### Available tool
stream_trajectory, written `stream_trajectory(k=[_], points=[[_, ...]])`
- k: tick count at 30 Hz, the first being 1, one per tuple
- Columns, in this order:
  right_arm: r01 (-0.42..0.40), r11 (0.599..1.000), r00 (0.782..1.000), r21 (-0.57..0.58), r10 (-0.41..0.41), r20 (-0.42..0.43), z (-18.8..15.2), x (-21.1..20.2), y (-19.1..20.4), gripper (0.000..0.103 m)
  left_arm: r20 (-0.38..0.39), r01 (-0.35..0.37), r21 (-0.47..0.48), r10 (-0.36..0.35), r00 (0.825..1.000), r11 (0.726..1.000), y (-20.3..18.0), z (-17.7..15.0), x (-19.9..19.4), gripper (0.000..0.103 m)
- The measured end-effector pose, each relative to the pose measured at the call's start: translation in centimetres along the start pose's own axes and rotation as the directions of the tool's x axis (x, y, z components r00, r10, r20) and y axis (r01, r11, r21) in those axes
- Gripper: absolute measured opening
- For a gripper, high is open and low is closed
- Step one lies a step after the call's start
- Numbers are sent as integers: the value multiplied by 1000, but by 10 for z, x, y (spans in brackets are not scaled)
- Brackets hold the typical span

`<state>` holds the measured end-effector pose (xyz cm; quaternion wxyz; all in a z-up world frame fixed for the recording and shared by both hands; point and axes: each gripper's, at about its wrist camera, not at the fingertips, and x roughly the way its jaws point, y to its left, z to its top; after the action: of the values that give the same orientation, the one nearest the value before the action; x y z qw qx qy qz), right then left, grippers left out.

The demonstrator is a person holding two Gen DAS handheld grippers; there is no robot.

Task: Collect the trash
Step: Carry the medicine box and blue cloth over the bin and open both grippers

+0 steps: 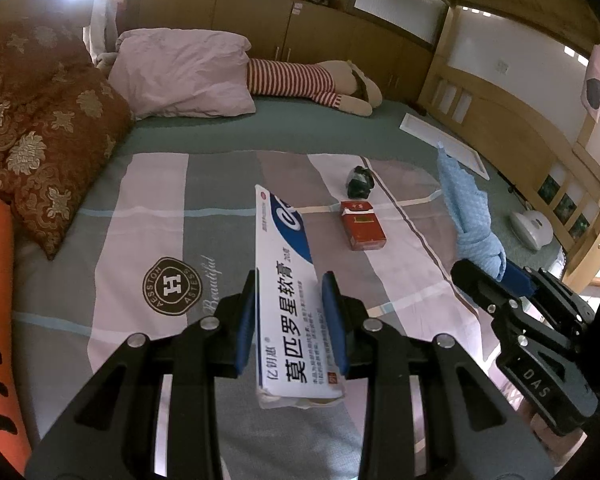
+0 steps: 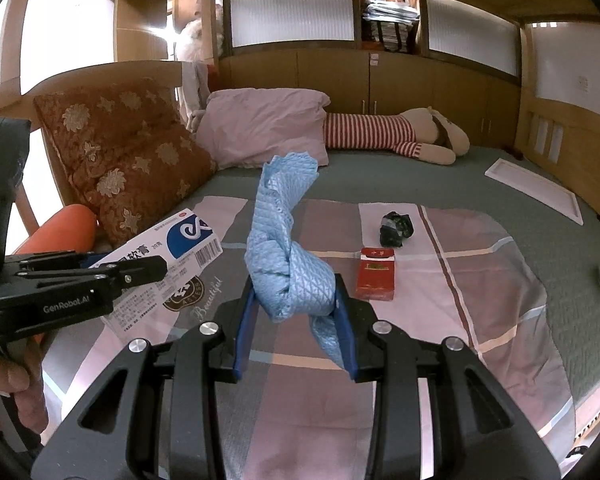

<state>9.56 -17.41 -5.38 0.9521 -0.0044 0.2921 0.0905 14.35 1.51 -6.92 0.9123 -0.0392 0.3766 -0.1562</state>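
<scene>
Ointment box (image 1: 288, 280): a long white carton with a blue patch and Chinese print, sitting clamped between blue fingers (image 1: 247, 320) at lower centre of the left view, tilting up and away.
Blue cloth (image 2: 290, 264): a quilted, twisted rag, standing up from between fingers (image 2: 346, 328) at centre of the right view.
Cigarette pack (image 1: 362, 229): red, lying flat on the bed, right of centre.
Dark wad (image 1: 360, 181): crumpled, lying just above the pack, apart from it.
</scene>
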Motion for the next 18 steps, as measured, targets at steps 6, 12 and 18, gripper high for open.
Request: stream_trajectory(k=[6, 12, 18], points=[[-65, 995, 997, 81, 61, 46, -15, -65, -31, 37, -5, 13, -23, -13, 1000, 1000, 3, 1, 2, 32], [130, 975, 991, 180, -135, 15, -70, -168, -117, 37, -2, 33, 1, -33, 999, 999, -6, 1, -1, 32], [347, 903, 938, 254, -337, -85, -130, -237, -173, 38, -20, 39, 25, -38, 999, 999, -19, -3, 5, 32]])
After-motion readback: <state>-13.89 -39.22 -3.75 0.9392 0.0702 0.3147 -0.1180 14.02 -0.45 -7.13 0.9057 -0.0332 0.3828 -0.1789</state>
